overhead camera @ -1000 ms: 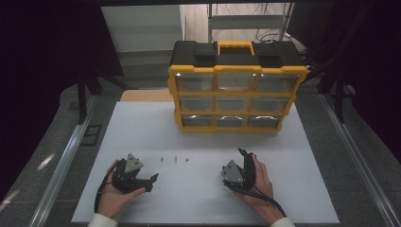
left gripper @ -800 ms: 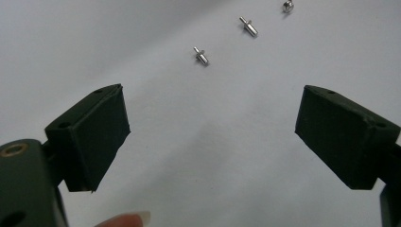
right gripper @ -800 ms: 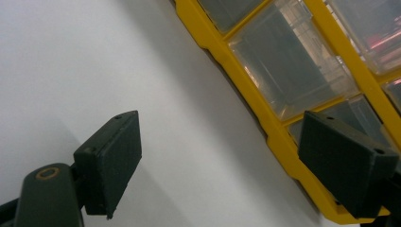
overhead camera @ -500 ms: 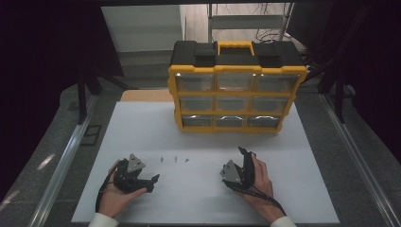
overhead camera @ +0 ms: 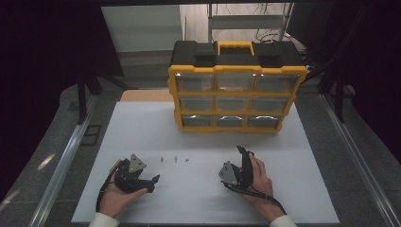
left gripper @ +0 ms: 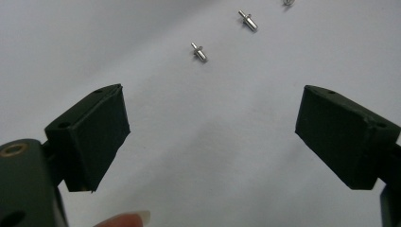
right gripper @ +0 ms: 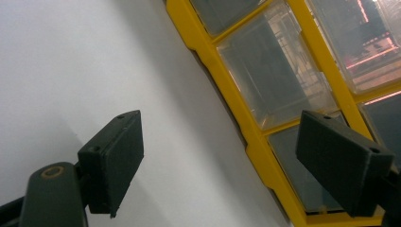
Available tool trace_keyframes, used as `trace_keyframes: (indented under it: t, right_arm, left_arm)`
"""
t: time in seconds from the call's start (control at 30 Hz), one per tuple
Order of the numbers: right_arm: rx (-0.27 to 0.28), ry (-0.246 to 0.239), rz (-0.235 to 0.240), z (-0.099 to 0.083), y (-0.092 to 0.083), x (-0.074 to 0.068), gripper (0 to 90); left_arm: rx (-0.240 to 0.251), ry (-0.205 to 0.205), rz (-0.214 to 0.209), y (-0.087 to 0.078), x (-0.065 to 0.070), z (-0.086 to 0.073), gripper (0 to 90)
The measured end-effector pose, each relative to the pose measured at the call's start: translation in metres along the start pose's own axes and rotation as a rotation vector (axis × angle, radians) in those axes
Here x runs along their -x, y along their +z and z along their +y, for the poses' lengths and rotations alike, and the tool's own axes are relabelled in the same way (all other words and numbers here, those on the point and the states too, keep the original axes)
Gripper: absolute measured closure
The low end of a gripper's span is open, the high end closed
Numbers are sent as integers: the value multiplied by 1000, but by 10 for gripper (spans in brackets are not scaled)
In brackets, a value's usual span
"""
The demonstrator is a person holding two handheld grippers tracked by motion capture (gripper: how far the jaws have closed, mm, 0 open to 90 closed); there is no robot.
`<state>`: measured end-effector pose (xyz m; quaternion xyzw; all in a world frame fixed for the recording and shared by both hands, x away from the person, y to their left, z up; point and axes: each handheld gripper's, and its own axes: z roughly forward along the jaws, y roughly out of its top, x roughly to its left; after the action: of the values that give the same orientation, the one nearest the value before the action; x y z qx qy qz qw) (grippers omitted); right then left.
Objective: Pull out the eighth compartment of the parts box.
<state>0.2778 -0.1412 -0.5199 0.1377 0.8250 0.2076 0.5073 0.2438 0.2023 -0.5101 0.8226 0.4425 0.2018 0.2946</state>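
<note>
Three small metal pins [overhead camera: 175, 159] are seen lying in a short row on the white table [overhead camera: 203, 142], well in front of a yellow and black drawer cabinet [overhead camera: 235, 85] whose nine clear drawers all look closed. The left gripper [overhead camera: 152, 182] is held low over the table near the row, its jaws spread wide apart and empty; in the left gripper view the nearest pin [left gripper: 199, 50] and the next pin [left gripper: 248, 20] are framed ahead of the gap, neither yet between the pads. The right gripper [overhead camera: 223, 172] is rested near the table's front edge, its jaws likewise wide apart with nothing in them, and in the right gripper view it is pointed toward the cabinet's lower drawers [right gripper: 272, 80]. The step in hand is judged to be the pickup of the nearest pin by the left gripper. To be done well, the gripper would need to be brought forward until that pin sits centred between the pads, then lowered almost to the surface, since so small and thin a part can easily be missed or flicked away. The closing is best made slowly and across the pin's shaft, not its ends, so that it is not rolled toward its neighbours.
</note>
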Motion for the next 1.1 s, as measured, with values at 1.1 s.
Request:
trace_keyframes:
  t: [1.1]
  right_arm:
    - [22,-14,-30,8,20,10,162]
  left_arm:
    - [-1,2,1,-2,0,-1,107]
